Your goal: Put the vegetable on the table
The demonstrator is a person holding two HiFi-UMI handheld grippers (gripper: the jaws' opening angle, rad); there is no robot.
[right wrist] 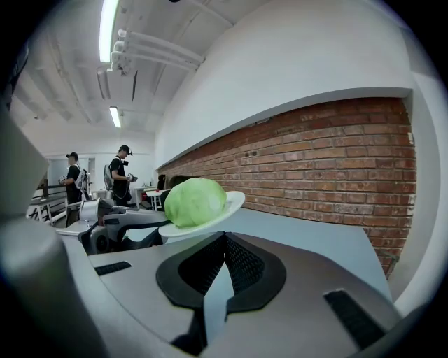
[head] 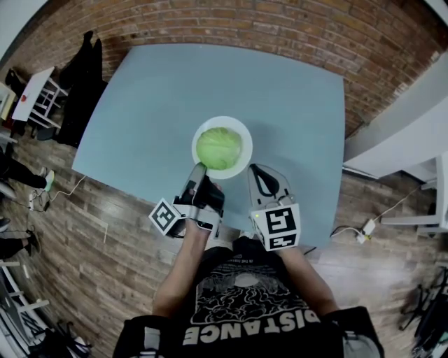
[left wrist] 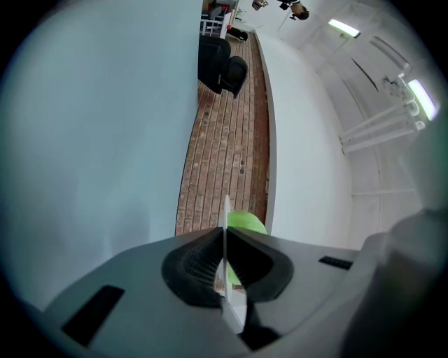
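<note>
While clenched on the near rim of the white plate [head: 241, 133], hold firm with the left tongs [head: 199, 171]: thin white edge pinched between the pads, plate raised and tilted above the worktop [head: 210, 84] as seen from the right gripper view. Round green cabbage [head: 219, 147] seated on the plate, so not yet on the worktop. Right tongs [head: 262, 175] pressed together on nothing, just beside the plate's near right edge.

Probably best to lower the far rim close to the surface before tipping further, so as to roll the head off gently instead of dropping it. Likely to roll on once free; worth placing the closed right tongs as a stop or a nudge.

Smooth, pale blue-grey surface, matte. Beyond its far edge, a red brick wall [head: 280, 21]; wood-plank floor [head: 91, 238] around. Strip lights [right wrist: 108, 28] overhead and two people [right wrist: 122, 175] standing far off.
</note>
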